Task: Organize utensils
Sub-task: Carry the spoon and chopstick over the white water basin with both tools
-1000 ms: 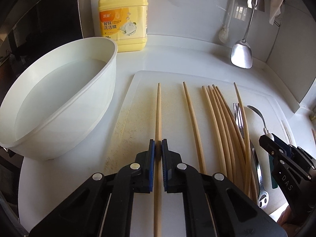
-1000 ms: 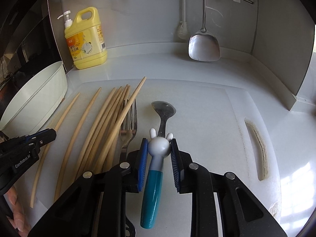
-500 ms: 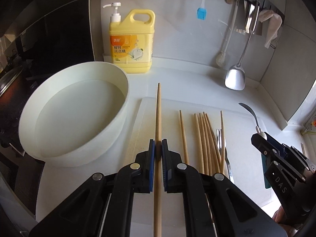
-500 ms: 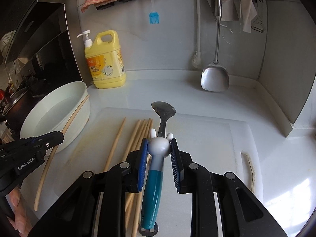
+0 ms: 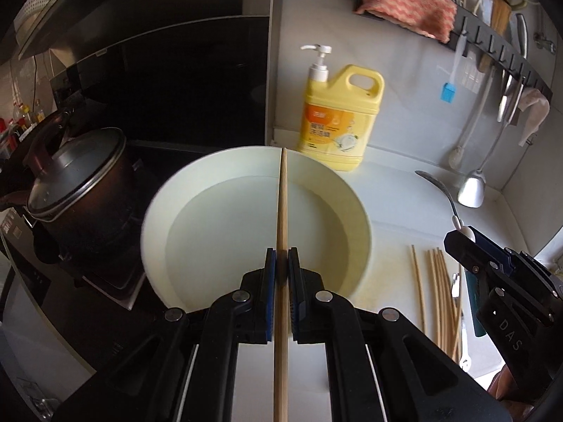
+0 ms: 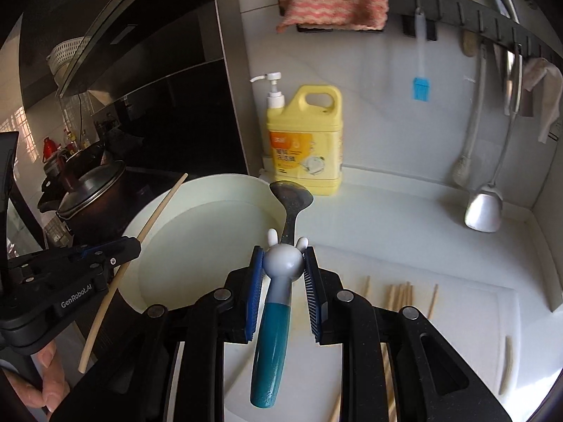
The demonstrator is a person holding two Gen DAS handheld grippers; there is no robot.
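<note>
two utensils held over the wash basin

the left tongs point(image 5: 282, 263) are clamped on a single chopstick point(image 5: 282, 211), which runs straight up the middle of the left wrist frame, its far tip over the back rim of the white basin point(image 5: 355, 204). the grip sits partway along the stick, with a long length ahead of the pads and more trailing back toward the camera. the right tongs point(image 6: 281, 267) are clamped on the spoon point(image 6: 290, 198), pads pressed on the rounded grey rabbit head at the top of its teal handle; its metal bowl points to the centre of the right wrist frame, over the basin's near rim. water lies in the basin.

the rest of the chopsticks point(image 5: 440, 288) lie side by side on the white cutting board point(image 6: 468, 302) at lower right, beside the basin on the bench point(image 6: 404, 218).

the chopstick looks light, stiff and thin, so a flat pinch across its width should hold, though a grip far from the middle would likely let it swing or pivot between the pads. the spoon looks heavier at the metal end, and the smooth domed head gives the pads little flat to bite on; it may slip or rotate if tilted hard. the straight teal handle below the head seems the surer place to take hold. both will likely turn slippery once wet.
</note>
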